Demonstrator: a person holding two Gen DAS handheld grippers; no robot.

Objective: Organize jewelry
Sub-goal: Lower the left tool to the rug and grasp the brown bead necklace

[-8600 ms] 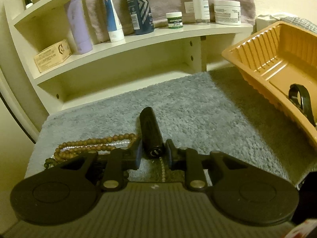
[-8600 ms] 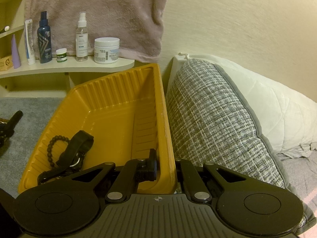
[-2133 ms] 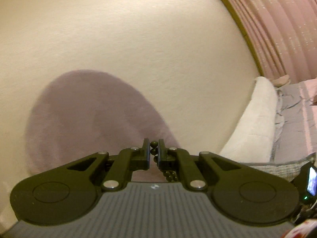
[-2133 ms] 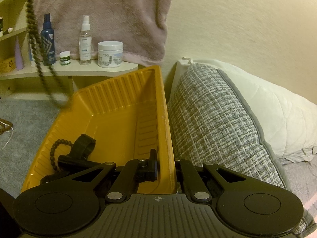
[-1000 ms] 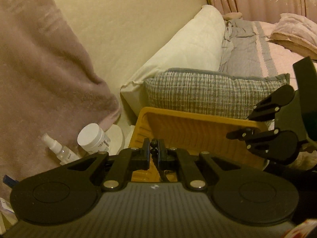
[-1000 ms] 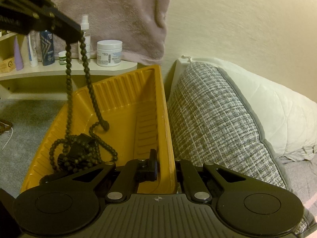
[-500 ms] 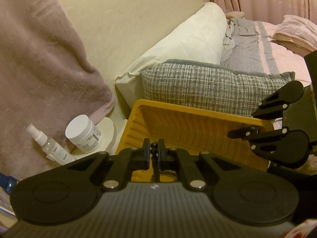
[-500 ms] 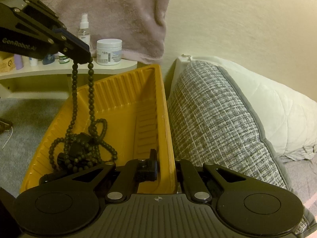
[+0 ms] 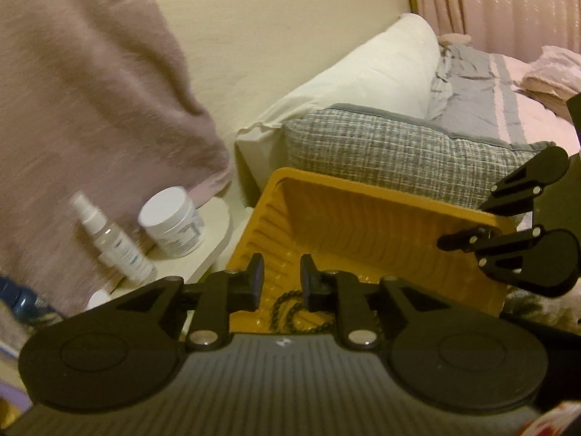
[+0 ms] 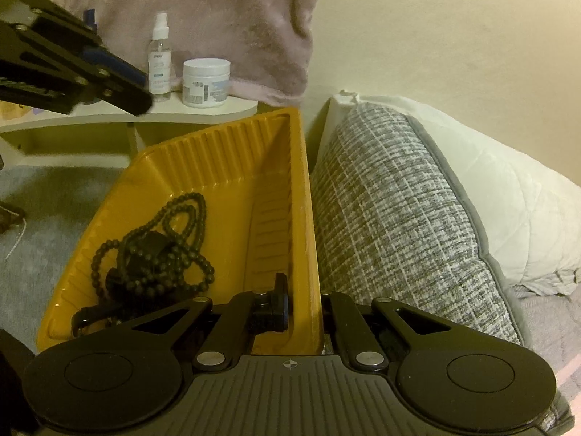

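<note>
Black bead necklace (image 10: pixel 159 250) lies heaped in the yellow tray (image 10: pixel 232 152), lower left of right wrist view. Left gripper (image 9: pixel 279 276), low centre of its own view, w/ jaws opening, nothing between them, above the tray. Right gripper (image 10: pixel 305 309) clamped tight on tray's right wall, frame bottom.

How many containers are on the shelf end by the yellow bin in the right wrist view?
2: a clear spray bottle at left and a white jar right of it. The left tongs cover the shelf further left, so more may be hidden.
</note>
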